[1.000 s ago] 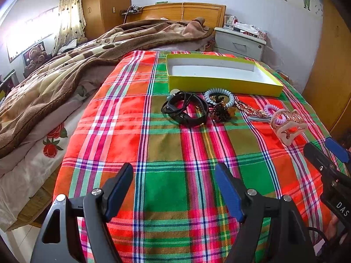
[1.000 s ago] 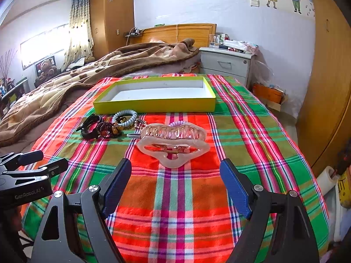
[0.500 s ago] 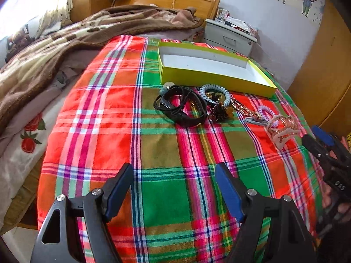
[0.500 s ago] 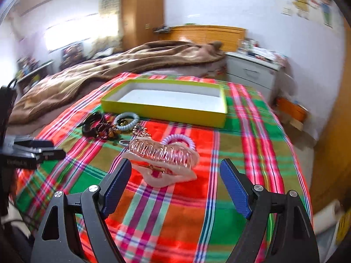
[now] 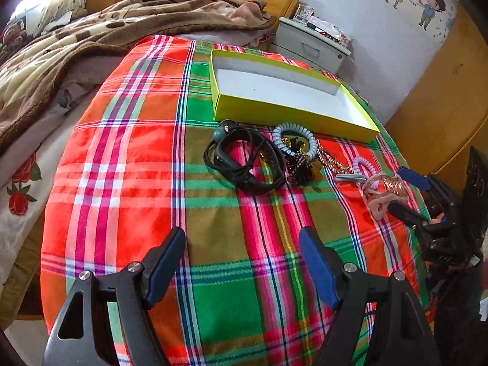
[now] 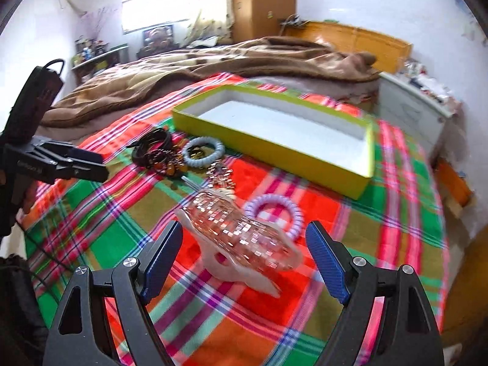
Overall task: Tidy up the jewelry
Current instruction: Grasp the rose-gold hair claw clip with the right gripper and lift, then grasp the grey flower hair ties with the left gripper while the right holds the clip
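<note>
A pink hair claw clip (image 6: pixel 241 238) lies on the plaid cloth between the open jaws of my right gripper (image 6: pixel 244 259); it also shows in the left wrist view (image 5: pixel 384 192). Beside the clip lies a lilac coil band (image 6: pixel 274 213). Further off are a light blue coil band (image 6: pixel 202 152), beaded pieces (image 6: pixel 170 167) and black bands (image 5: pixel 244 164). An empty yellow-green box (image 5: pixel 292 116) sits beyond them. My left gripper (image 5: pixel 244 262) is open and empty, short of the black bands.
A brown blanket (image 5: pixel 91 36) covers the bed to the left. A white nightstand (image 5: pixel 311 45) stands behind the box. A wooden wardrobe (image 5: pixel 442 106) is on the right. The cloth's edge drops off at left (image 5: pixel 45 213).
My right gripper has moved forward and swung left, so the claw clip now lies between its jaws. My left gripper has risen and tilted down a little.
</note>
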The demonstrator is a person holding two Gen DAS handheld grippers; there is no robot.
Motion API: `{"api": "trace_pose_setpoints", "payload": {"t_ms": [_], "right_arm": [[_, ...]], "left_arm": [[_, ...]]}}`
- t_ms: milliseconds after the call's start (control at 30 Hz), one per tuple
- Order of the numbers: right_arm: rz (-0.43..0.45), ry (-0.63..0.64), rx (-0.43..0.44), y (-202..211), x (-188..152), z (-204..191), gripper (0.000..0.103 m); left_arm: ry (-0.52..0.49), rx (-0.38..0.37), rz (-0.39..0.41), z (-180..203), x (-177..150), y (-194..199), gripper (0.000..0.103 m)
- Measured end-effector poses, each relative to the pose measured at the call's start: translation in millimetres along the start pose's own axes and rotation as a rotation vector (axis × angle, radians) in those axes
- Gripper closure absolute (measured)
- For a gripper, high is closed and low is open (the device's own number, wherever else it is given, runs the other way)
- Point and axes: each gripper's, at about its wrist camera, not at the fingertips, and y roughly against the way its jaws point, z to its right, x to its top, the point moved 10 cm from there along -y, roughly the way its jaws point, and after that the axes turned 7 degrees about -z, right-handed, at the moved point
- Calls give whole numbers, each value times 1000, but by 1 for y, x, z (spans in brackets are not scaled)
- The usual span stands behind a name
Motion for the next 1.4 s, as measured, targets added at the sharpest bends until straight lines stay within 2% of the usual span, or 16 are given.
{"api": "trace_pose_setpoints", "payload": {"t_ms": [67,100,133,200,367,533,700,867,967,1000,1067,1167,1400], "right_arm": [[-27,-3,15,-6,-1,0,21],[-23,-4,15,-6,-1,-1,25],[-14,-7,15,-5,-1,-1,29],[-3,-23,14,-1,-1,0,46],[-15,-36,4,1,-7,1,61],[-8,-47,-3,5,-10,-5,62],[18,-109,37,15,-13,-12,62],[-15,-246,175,23,-25,-17,62],[-22,-296,216,31,-29,-18,62],[-16,-296,208,36,-30,-17,62],[0,-291,127,47,-30,-11,62],[32,-312,59,59,-28,0,62],[71,-372,-55,68,-29,23,62]], "left_arm": [[-3,-1,-11,0,3,-3,24],[-4,5,-12,0,4,-3,24],[-2,11,-7,-1,6,-3,24],[-10,17,-4,-1,7,-3,24],[-12,22,-16,-1,10,-8,25],[-21,21,-14,-2,14,-10,25],[-13,26,-9,-9,19,-10,28],[-15,28,-8,-10,20,-10,28],[-25,23,-5,-6,21,-11,28],[-31,18,-3,-4,21,-10,28],[-55,8,-2,2,21,-9,28],[-109,11,12,16,22,-5,28],[-302,-60,17,86,24,-10,28]]}}
